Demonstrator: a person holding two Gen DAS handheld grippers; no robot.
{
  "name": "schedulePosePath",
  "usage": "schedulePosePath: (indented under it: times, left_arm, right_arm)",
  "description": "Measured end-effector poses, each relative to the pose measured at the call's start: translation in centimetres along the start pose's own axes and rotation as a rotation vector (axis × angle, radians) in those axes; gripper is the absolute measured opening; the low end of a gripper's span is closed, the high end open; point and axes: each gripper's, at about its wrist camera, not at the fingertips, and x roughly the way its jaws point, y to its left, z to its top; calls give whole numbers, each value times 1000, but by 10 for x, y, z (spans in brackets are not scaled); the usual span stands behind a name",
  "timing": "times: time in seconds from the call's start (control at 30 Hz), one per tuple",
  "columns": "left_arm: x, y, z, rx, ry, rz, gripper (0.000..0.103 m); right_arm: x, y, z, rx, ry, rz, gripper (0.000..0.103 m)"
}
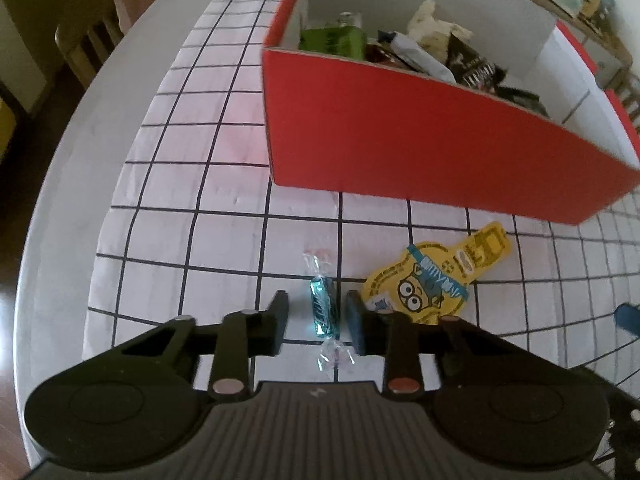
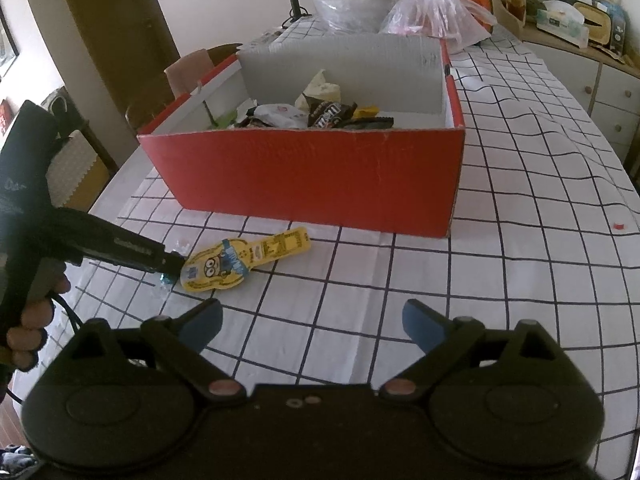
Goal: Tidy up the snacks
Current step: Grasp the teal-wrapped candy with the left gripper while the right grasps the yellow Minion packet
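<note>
A teal candy point(image 1: 325, 316) in a clear twist wrapper lies on the checked tablecloth. My left gripper point(image 1: 317, 302) points down over it with a finger on each side. A narrow gap shows on the left side, and the right pad sits almost against the candy. Just to the right lies a yellow cartoon snack packet point(image 1: 436, 280) point(image 2: 240, 260). Behind both stands the red cardboard box point(image 1: 420, 140) point(image 2: 304, 176) with several snack packs inside. My right gripper point(image 2: 312, 320) hovers wide open over bare cloth, with nothing between its fingers. In the right wrist view, the left gripper point(image 2: 172, 268) hides most of the candy.
A person's hand point(image 2: 36, 316) holds the left gripper's handle at the left edge. Clear plastic bags point(image 2: 400, 4) sit behind the box. A wooden chair point(image 1: 88, 40) stands past the table's rounded left edge. A cluttered sideboard point(image 2: 580, 40) runs along the far right.
</note>
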Motion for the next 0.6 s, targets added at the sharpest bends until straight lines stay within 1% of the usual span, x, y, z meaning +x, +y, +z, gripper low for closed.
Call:
schedulePosePath:
  times: [0.03, 0.07, 0.2, 0.33, 0.6]
  left_arm:
    - [0, 0, -1, 8, -3, 1, 15]
    - [-1, 1, -1, 12, -5, 3, 13]
    - [-2, 6, -3, 14, -15, -16, 12]
    - [-5, 15, -4, -4, -21, -29, 12]
    - [-17, 47, -6, -50, -38, -58, 12]
  right_arm:
    - [0, 0, 0, -2, 0, -2, 97]
    - [0, 0, -1, -2, -1, -2, 97]
    - [1, 2, -2, -4, 4, -4, 96]
    - [3, 7, 0, -6, 6, -6, 96]
    - [19, 35, 7, -8, 26, -13, 96]
